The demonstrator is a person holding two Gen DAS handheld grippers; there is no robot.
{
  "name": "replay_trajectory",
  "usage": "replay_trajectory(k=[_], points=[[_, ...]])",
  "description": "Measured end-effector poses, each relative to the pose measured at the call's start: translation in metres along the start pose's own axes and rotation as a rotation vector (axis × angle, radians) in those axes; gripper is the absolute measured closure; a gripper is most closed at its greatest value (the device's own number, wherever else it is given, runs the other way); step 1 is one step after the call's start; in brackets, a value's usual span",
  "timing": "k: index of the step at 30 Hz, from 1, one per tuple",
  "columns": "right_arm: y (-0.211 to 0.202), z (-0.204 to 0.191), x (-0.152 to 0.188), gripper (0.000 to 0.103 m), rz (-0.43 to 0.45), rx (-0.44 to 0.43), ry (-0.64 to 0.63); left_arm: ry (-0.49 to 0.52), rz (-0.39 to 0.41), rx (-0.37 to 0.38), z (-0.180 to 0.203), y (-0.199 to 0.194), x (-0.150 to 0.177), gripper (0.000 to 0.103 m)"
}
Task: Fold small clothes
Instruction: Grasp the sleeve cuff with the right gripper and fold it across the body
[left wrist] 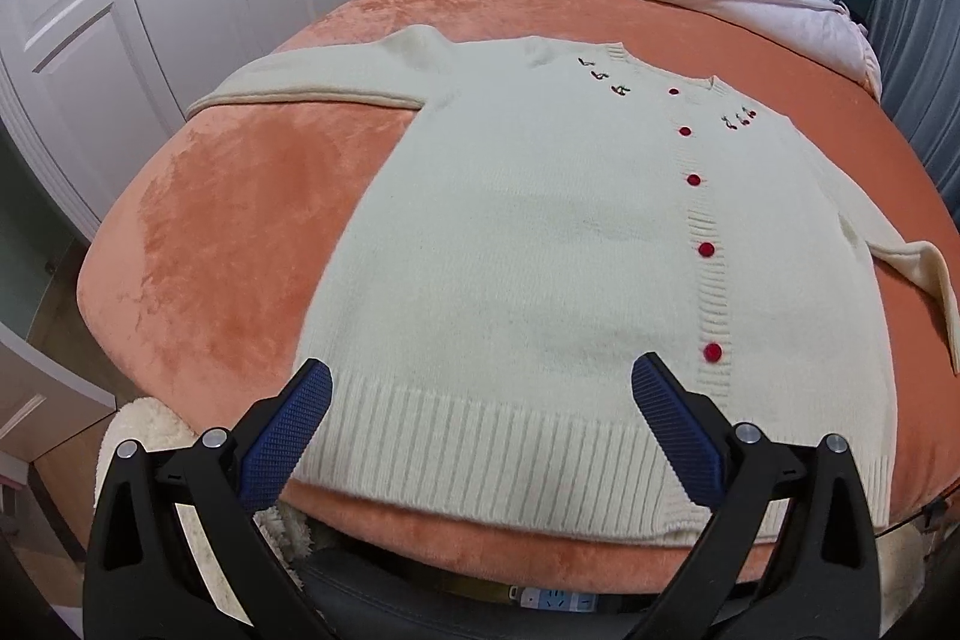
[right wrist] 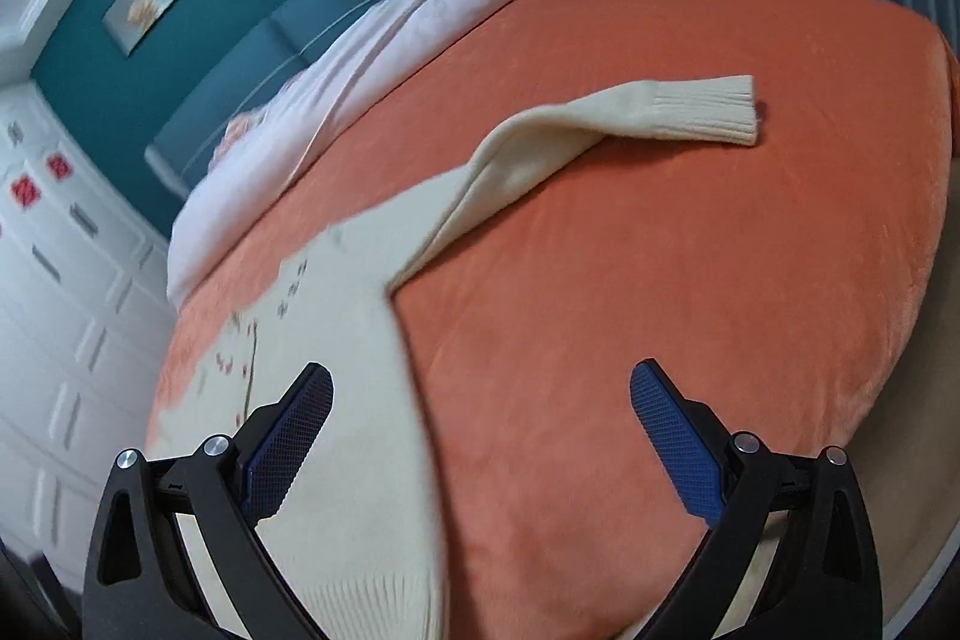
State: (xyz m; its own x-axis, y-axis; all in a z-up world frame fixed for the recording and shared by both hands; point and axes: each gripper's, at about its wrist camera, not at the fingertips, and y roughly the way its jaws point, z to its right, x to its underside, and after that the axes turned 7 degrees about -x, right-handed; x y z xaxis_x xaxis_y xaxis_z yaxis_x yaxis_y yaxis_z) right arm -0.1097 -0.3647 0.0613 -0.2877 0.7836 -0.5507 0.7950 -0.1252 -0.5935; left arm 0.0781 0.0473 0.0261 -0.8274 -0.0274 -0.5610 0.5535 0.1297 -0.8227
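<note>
Left gripper (left wrist: 480, 400) hovers wide open and empty over the near ribbed hem of the cream cardigan (left wrist: 540, 250), spread flat, buttoned, on the orange bedspread (left wrist: 210, 250). Right gripper (right wrist: 480, 400), equally wide and empty, hangs above the cardigan's right edge, its sleeve (right wrist: 600, 124) stretching far right.

Both tools were built alike. The left gripper (left wrist: 480, 436) had glossy black arms splayed out in a wide V, each with triangular cut-outs near its base — and two round silver screw heads (left wrist: 215, 439) capped the joints on either side. The right gripper (right wrist: 480, 436) matched it. Its fingers (right wrist: 675, 445) wore dark blue pads with a fine knurled grid — slightly shiny.
</note>
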Motion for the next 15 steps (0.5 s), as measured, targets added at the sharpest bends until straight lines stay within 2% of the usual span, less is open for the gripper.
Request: replay_trajectory(k=[5,9,12,13,15], points=[[0.044,0.085,-0.073,0.006,0.108,-0.063,0.307,0.021,-0.017,-0.040,0.019,0.016,-0.020,0.005],[0.086,0.125,-0.104,0.010,0.145,-0.121,0.456,0.025,-0.038,-0.061,0.036,0.031,-0.032,0.005],[0.107,0.137,-0.113,0.018,0.185,-0.125,0.508,0.009,-0.044,-0.062,0.040,0.039,-0.038,0.005],[0.113,0.137,-0.116,0.025,0.202,-0.124,0.512,0.001,-0.043,-0.062,0.041,0.042,-0.041,0.005],[0.120,0.138,-0.124,0.048,0.226,-0.128,0.517,-0.013,-0.038,-0.065,0.039,0.044,-0.044,0.005]])
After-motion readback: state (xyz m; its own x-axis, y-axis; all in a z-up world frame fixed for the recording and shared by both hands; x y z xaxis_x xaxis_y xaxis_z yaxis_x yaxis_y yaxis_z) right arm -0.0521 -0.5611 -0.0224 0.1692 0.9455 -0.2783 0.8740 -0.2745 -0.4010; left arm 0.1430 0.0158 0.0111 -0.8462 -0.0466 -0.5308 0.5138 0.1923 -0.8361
